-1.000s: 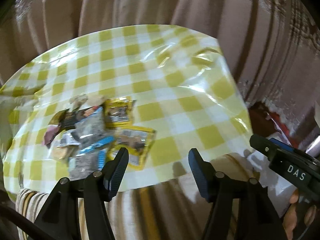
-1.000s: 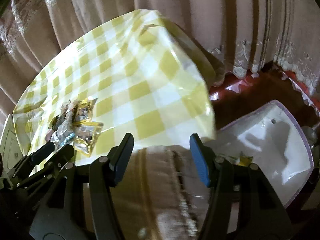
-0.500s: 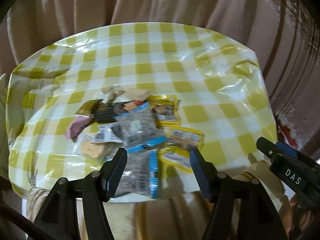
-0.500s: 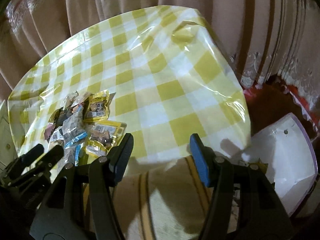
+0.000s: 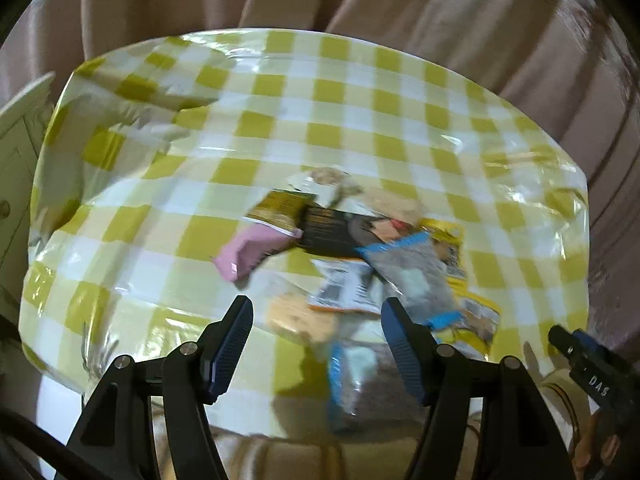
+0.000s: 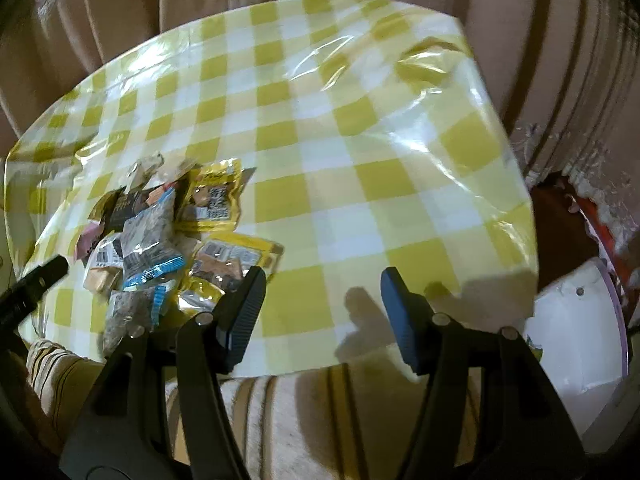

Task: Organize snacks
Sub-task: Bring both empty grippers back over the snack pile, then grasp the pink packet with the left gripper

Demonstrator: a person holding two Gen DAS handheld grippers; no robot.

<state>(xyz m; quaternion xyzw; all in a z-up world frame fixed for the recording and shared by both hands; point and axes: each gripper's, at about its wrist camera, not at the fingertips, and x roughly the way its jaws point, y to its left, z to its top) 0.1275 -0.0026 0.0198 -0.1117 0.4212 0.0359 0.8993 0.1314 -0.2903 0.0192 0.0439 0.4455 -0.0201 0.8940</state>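
Here the snack packets [image 5: 360, 252] lie heaped on the checked desk [image 5: 280, 100], toward its near edge; the left tongs [image 5: 316, 344] hang released and empty just short of the heap, which sits ahead and slightly right of them, while the right tongs [image 6: 322, 312], also spread and empty, have the pile [image 6: 160, 240] off to their left, so the left hand looks nearer

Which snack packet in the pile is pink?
The pink packet at the pile's left edge, beside the black-and-gold packet; the others are yellow, grey-blue, black or tan.
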